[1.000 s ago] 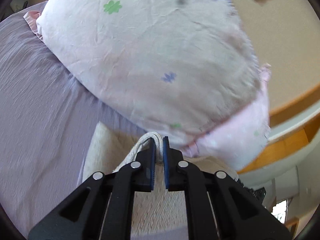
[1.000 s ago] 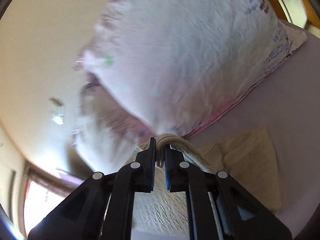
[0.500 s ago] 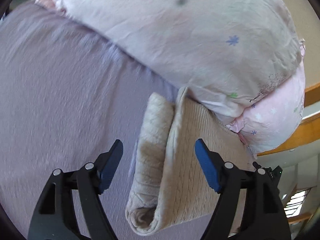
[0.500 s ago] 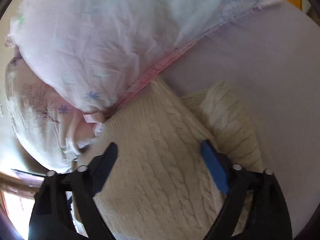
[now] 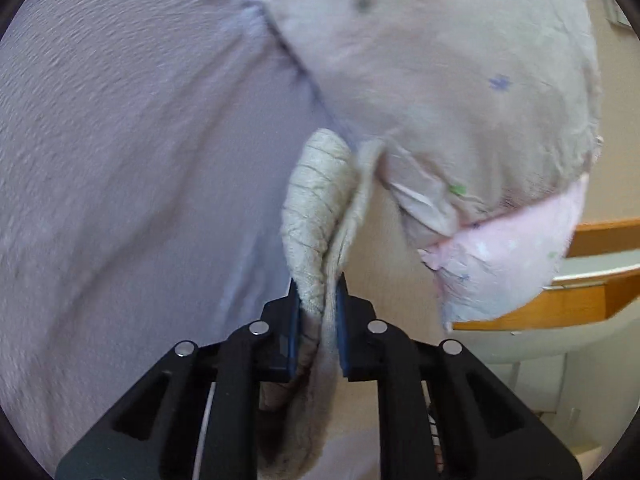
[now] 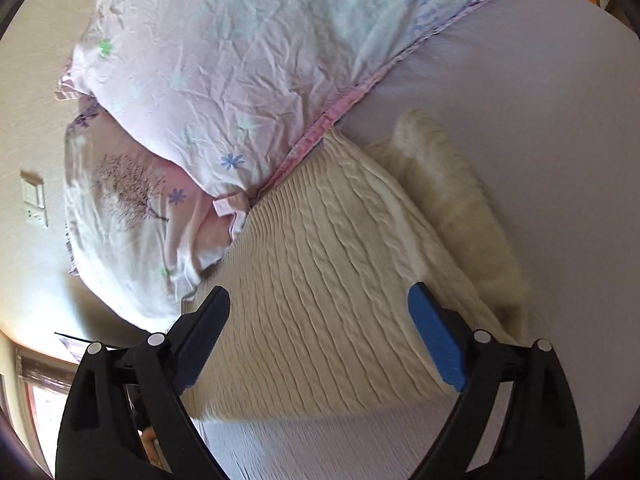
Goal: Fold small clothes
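A cream cable-knit sweater (image 6: 332, 280) lies folded on the lilac bed sheet (image 6: 540, 120), its far edge against the pillows. My right gripper (image 6: 320, 320) is open and empty just above the sweater's near part. My left gripper (image 5: 318, 300) is shut on the sweater's folded sleeve edge (image 5: 316, 208), which rises between the blue pads.
Two floral pink-and-white pillows (image 6: 224, 64) lie stacked behind the sweater; they also show in the left wrist view (image 5: 460, 92). A wooden bed frame (image 5: 580, 300) and beige wall lie beyond. A wall switch (image 6: 34, 200) is at the left.
Both grippers let go of the sweater and opened after laying it down. The left gripper has since closed again on the sweater's folded edge. The right stays open.
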A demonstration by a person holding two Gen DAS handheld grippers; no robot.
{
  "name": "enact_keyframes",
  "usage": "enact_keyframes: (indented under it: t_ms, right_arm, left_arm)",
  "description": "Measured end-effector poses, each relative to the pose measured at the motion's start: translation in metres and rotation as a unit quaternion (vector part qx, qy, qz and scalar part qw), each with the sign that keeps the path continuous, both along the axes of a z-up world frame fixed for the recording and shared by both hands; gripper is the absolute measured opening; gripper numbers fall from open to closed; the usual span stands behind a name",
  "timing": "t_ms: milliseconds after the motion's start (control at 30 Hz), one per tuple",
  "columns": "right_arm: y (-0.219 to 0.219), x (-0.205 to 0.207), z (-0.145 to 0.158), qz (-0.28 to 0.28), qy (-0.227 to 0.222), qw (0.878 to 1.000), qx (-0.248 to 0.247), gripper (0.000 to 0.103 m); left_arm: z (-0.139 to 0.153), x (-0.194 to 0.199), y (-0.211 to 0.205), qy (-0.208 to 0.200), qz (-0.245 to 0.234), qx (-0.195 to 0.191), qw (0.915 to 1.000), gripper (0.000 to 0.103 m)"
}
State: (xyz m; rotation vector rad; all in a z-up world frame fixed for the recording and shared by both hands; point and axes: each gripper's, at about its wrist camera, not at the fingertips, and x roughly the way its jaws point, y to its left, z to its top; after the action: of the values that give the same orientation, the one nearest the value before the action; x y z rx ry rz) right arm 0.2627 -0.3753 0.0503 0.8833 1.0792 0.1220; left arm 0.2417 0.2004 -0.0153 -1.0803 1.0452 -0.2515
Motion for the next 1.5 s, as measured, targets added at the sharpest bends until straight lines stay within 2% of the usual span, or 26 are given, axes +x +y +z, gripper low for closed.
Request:
enact_keyframes:
  t_ms: [133, 200, 233, 333, 367, 433, 500, 533, 567, 633, 700, 767, 800, 867, 933, 1033, 1067, 1100, 1133, 1200, 1267, 1333, 1400, 1433, 1467, 1500]
  right_arm:
    - [-0.026, -0.028, 0.017, -0.016, -0.019, 0.999, -0.022, 0.093]
    - [-0.042, -0.042, 0.023, -0.032, -0.025, 0.999, -0.025, 0.093]
    - [-0.050, -0.050, 0.025, -0.042, -0.027, 0.998, -0.025, 0.093]
    - [-0.069, -0.064, 0.027, -0.065, -0.030, 0.997, -0.027, 0.093]
    - [-0.074, -0.066, 0.026, -0.071, -0.029, 0.997, -0.026, 0.093]
    - [-0.079, -0.068, 0.023, -0.074, -0.023, 0.997, -0.029, 0.093]
    - [-0.083, -0.069, 0.024, -0.070, -0.022, 0.997, -0.032, 0.093]
    - [-0.087, -0.070, 0.027, -0.068, -0.027, 0.997, -0.035, 0.093]
    - [-0.092, -0.072, 0.031, -0.067, -0.032, 0.997, -0.037, 0.093]
    - [-0.099, -0.065, 0.031, -0.068, -0.035, 0.997, -0.027, 0.093]
    - [-0.105, -0.052, 0.026, -0.063, -0.031, 0.998, -0.009, 0.093]
    - [-0.102, -0.034, 0.021, -0.044, -0.024, 0.999, 0.005, 0.093]
    - [-0.096, -0.019, 0.017, -0.028, -0.020, 0.999, 0.009, 0.092]
    - [-0.085, 0.001, 0.014, 0.000, -0.016, 1.000, 0.013, 0.091]
    - [-0.071, 0.023, 0.007, 0.026, 0.000, 1.000, -0.003, 0.084]
    - [-0.053, 0.050, -0.007, 0.050, 0.025, 0.998, -0.024, 0.069]
    - [-0.047, 0.058, -0.012, 0.062, 0.034, 0.997, -0.032, 0.051]
    - [-0.037, 0.066, -0.017, 0.085, 0.046, 0.994, -0.046, 0.020]
    - [-0.032, 0.069, -0.018, 0.097, 0.046, 0.993, -0.056, 0.009]
    - [-0.025, 0.067, -0.002, 0.110, 0.013, 0.987, -0.117, 0.008]
    - [-0.039, 0.058, 0.007, 0.074, 0.003, 0.988, -0.137, 0.008]
    - [-0.064, 0.046, 0.000, 0.010, 0.026, 0.989, -0.144, 0.008]
    - [-0.073, 0.038, -0.014, -0.007, 0.056, 0.989, -0.135, 0.010]
    - [-0.076, 0.035, -0.019, -0.007, 0.056, 0.993, -0.108, 0.014]
    - [-0.080, 0.031, -0.020, -0.015, 0.054, 0.995, -0.085, 0.040]
    - [-0.085, 0.026, -0.021, -0.026, 0.046, 0.997, -0.054, 0.087]
  left_arm:
    - [0.043, 0.009, -0.040, -0.058, -0.028, -0.067, 0.9957, 0.013]
    - [0.070, 0.023, -0.082, -0.090, -0.055, -0.111, 0.9882, 0.013]
    - [0.085, 0.034, -0.115, -0.109, -0.074, -0.137, 0.9817, 0.013]
    - [0.105, 0.055, -0.197, -0.131, -0.116, -0.182, 0.9676, 0.013]
    - [0.106, 0.064, -0.238, -0.131, -0.132, -0.192, 0.9636, 0.014]
    - [0.097, 0.075, -0.306, -0.103, -0.176, -0.174, 0.9634, 0.022]
    - [0.084, 0.075, -0.338, -0.063, -0.210, -0.179, 0.9591, 0.024]
    - [0.078, 0.066, -0.341, -0.054, -0.213, -0.187, 0.9574, 0.031]
    - [0.079, 0.062, -0.336, -0.063, -0.213, -0.180, 0.9583, 0.048]
    - [0.086, 0.049, -0.312, -0.096, -0.209, -0.114, 0.9665, 0.069]
    - [0.087, 0.043, -0.283, -0.108, -0.198, -0.043, 0.9732, 0.070]
    - [0.073, 0.045, -0.256, -0.074, -0.176, 0.038, 0.9810, 0.070]
    - [0.067, 0.044, -0.250, -0.058, -0.168, 0.051, 0.9828, 0.070]
    - [0.050, 0.041, -0.237, -0.029, -0.157, 0.057, 0.9856, 0.070]
    - [0.039, 0.040, -0.238, -0.015, -0.157, 0.049, 0.9862, 0.072]
    - [0.031, 0.038, -0.245, -0.008, -0.166, 0.057, 0.9845, 0.072]
    - [0.029, 0.038, -0.249, -0.005, -0.166, 0.059, 0.9843, 0.073]
    - [0.028, 0.038, -0.250, -0.003, -0.166, 0.061, 0.9842, 0.073]
    - [0.027, 0.041, -0.254, -0.001, -0.166, 0.061, 0.9842, 0.074]
    - [0.027, 0.050, -0.273, 0.000, -0.169, 0.065, 0.9834, 0.075]
    - [0.027, 0.054, -0.281, -0.002, -0.178, 0.072, 0.9814, 0.076]
    - [0.026, 0.055, -0.288, -0.003, -0.187, 0.077, 0.9793, 0.076]
    - [0.023, 0.059, -0.298, -0.002, -0.199, 0.077, 0.9770, 0.077]
    - [0.023, 0.061, -0.303, -0.004, -0.203, 0.076, 0.9763, 0.078]
    - [0.023, 0.062, -0.309, -0.004, -0.208, 0.082, 0.9748, 0.077]
    - [0.023, 0.062, -0.313, -0.005, -0.214, 0.085, 0.9732, 0.077]
